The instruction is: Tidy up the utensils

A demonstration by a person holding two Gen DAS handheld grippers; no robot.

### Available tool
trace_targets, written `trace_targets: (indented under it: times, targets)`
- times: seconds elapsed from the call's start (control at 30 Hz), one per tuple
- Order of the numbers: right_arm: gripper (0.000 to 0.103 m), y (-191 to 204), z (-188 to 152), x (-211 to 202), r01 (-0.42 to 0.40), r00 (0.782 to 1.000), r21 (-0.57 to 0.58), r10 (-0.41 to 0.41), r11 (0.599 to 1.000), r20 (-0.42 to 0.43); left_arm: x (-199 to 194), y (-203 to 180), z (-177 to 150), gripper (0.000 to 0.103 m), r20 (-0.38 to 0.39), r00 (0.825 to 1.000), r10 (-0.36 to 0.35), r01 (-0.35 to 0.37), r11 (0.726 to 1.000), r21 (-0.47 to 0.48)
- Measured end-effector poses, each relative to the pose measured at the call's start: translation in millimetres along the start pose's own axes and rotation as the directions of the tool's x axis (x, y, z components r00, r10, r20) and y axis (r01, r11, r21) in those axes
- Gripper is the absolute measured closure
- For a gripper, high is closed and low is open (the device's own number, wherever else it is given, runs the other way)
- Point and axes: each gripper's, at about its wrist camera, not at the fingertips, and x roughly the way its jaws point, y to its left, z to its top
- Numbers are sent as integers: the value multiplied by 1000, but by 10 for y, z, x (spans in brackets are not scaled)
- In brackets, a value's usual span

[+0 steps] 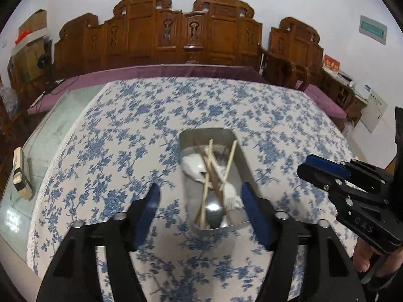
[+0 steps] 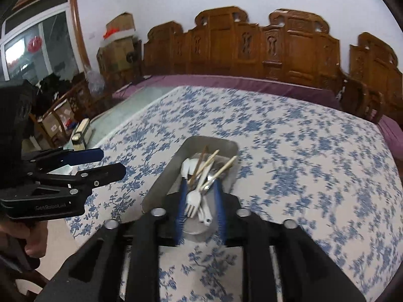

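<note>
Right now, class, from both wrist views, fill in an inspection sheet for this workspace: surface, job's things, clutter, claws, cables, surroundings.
Surface: table under a blue-flowered cloth; bare glass strip along its left side.
Job's things: metal tray on the cloth, holding chopsticks, a metal spoon, a white fork and other white utensils, all crossed in a heap.
Clutter: wooden block on the glass strip.
Claws: left claw open, straddling the tray's near end; right claw open, fingers either side of the fork, gripping nothing.
Cables: dark cord on the purple cushion, far left.
Surroundings: carved wooden bench, cardboard boxes, window, white wall.
</note>
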Motion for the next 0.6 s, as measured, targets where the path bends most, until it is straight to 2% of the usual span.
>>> trace_targets:
  times: [0.07,0.17,0.2,0.27,0.37,0.5,0.6]
  targets:
    - [51,-75,-37,-143,25,1000,13,-25,1000,16,-67,-89,4,31,17,1000,-11,11,1000,-3]
    - [34,-184,-113,-370,54,998,42,-55,998,32,-145,-193,-8,20,33,999,-15,15,1000,-15]
    - [31,-216,-137,-449,65,997,49,-67,997,38,-173,-217,-16,16,40,999,-13,13,1000,-20]
    - [17,-262,-195,-601,90,994,54,-93,995,55,-243,-280,-43,14,54,999,1,1,999,-32]
    - [3,-330,-272,-841,136,986,59,-141,989,88,-355,-386,-97,8,79,997,18,-16,999,-31]
    - [2,-431,-377,-1084,169,980,74,-176,983,97,-476,-575,-175,8,96,993,72,-72,997,-4]
    - [2,-493,-453,-1234,192,974,87,-201,977,104,-573,-692,-233,7,108,992,71,-70,997,-9]
